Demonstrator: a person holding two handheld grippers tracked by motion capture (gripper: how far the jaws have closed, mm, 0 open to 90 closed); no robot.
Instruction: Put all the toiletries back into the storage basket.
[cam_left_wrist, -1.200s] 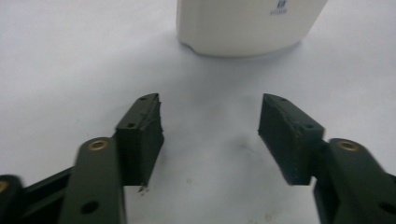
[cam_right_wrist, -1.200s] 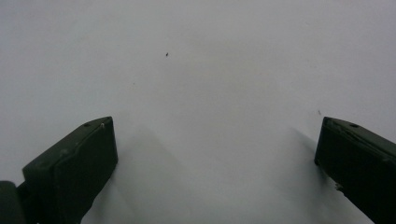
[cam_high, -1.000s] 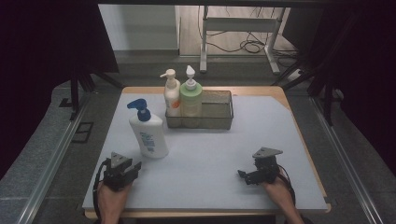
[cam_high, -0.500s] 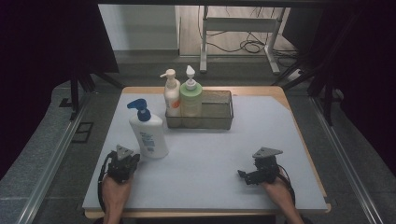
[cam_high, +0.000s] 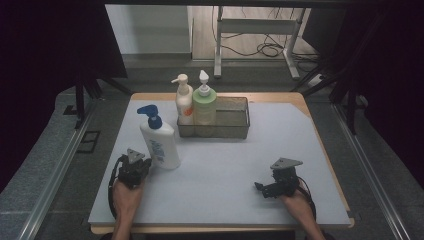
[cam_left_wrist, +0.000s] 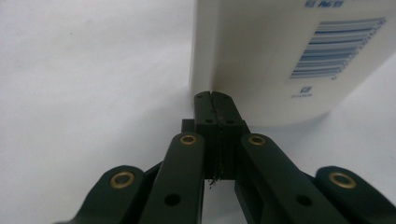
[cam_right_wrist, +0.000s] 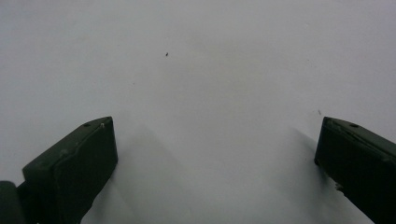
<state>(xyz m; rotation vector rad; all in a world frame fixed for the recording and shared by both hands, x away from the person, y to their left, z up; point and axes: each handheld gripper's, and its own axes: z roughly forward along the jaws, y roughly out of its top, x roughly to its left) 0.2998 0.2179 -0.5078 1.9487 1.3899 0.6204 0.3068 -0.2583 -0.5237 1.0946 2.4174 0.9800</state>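
Observation:
A white pump bottle (cam_high: 161, 145) with a blue head stands upright on the white table mat (cam_high: 225, 165), left of centre. My left gripper (cam_high: 143, 167) lies just in front of its base, low on the mat. In the left gripper view the two black jaws (cam_left_wrist: 215, 100) are pressed flat together with nothing between them. Their tips are at the foot of the white bottle (cam_left_wrist: 280, 56), below its barcode; I cannot tell whether they touch it. My right gripper (cam_high: 264, 188) rests near the front right of the mat. Its jaws (cam_right_wrist: 217, 140) stand wide apart over bare mat.
A dark mesh basket (cam_high: 235, 120) stands at the back centre. In its left end are a cream pump bottle (cam_high: 183, 102) and a green pump bottle (cam_high: 204, 107); its right half is free. The mat ends close behind both hands at the table's front edge.
My left hand has moved forward and a little right, bringing its gripper up to the white bottle's base. The right hand and the bottles have stayed where they were.

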